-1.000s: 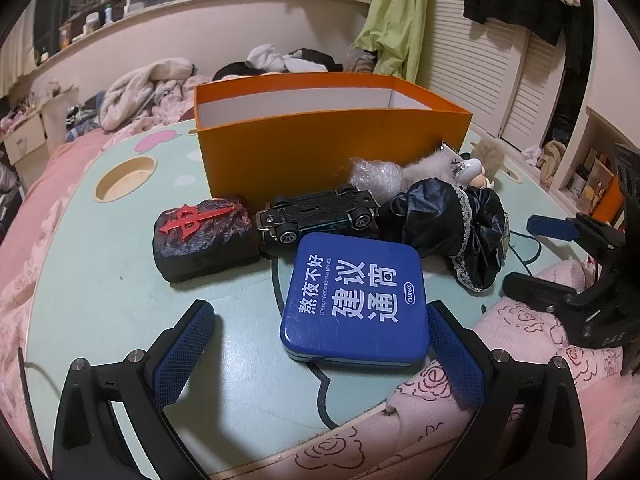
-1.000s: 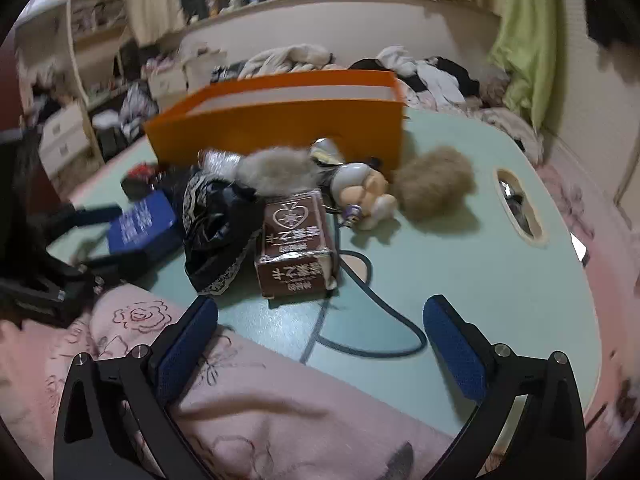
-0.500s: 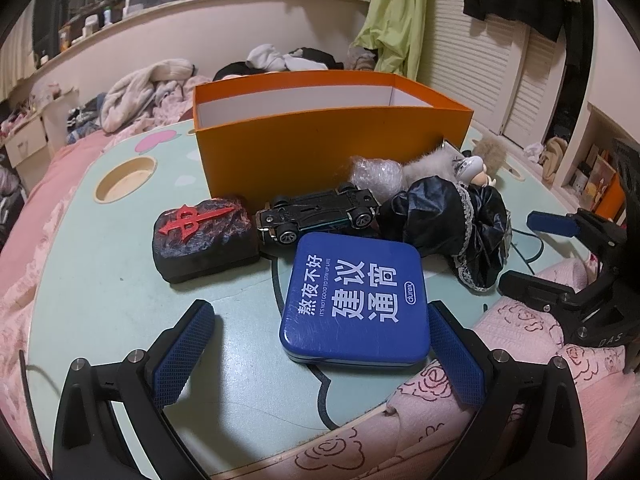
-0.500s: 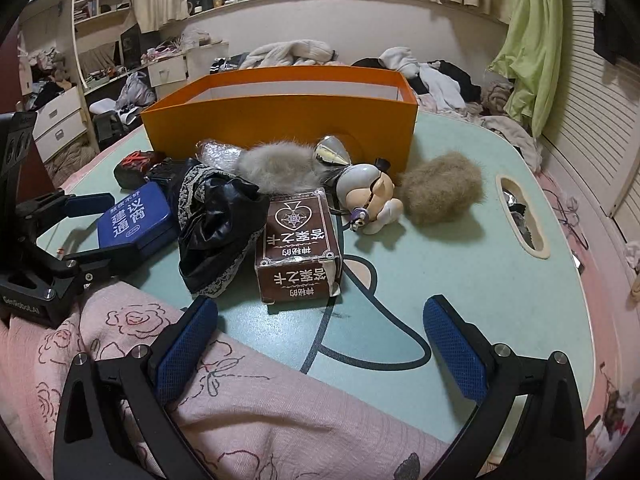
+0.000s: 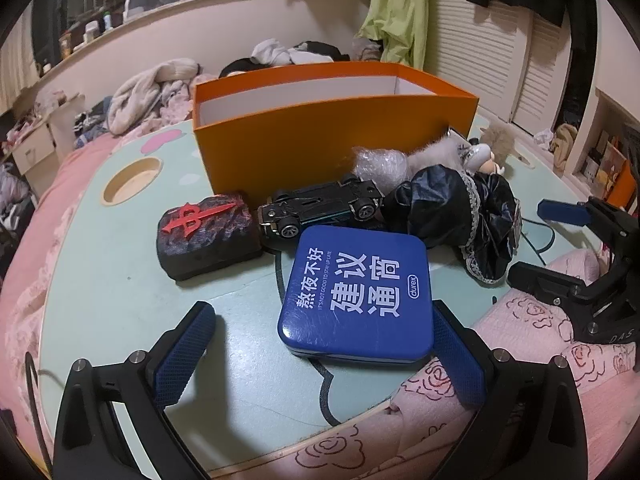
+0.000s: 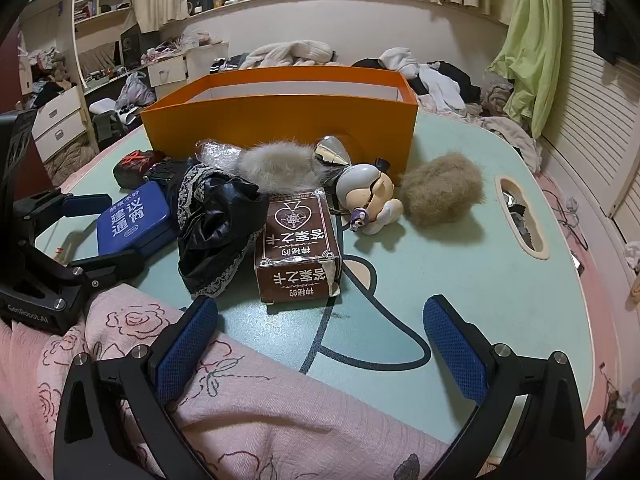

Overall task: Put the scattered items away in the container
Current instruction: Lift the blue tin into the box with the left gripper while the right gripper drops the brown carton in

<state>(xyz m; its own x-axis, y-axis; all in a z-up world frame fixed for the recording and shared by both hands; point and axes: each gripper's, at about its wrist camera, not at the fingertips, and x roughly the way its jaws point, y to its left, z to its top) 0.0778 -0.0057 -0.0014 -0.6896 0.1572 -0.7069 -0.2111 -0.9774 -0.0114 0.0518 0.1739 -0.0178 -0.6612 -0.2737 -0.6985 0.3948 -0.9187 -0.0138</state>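
My left gripper [image 5: 320, 344] hangs low in frame, fingers spread wide and empty, the blue tin [image 5: 358, 294] lying between them on the bench [image 5: 100, 280]. My right gripper [image 6: 320, 346] is likewise parted, the brown card box [image 6: 298, 250] just ahead at centre. Beyond the clutter stands the orange container [image 6: 280, 120], upper centre.

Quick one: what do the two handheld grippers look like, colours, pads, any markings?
Both the left gripper and right gripper share one build: matte black angular fingers with silver screw heads and blue textured pads. White lettering "GenRobot.AI" marks the left body in the right wrist view. No sleeves or cables visible.
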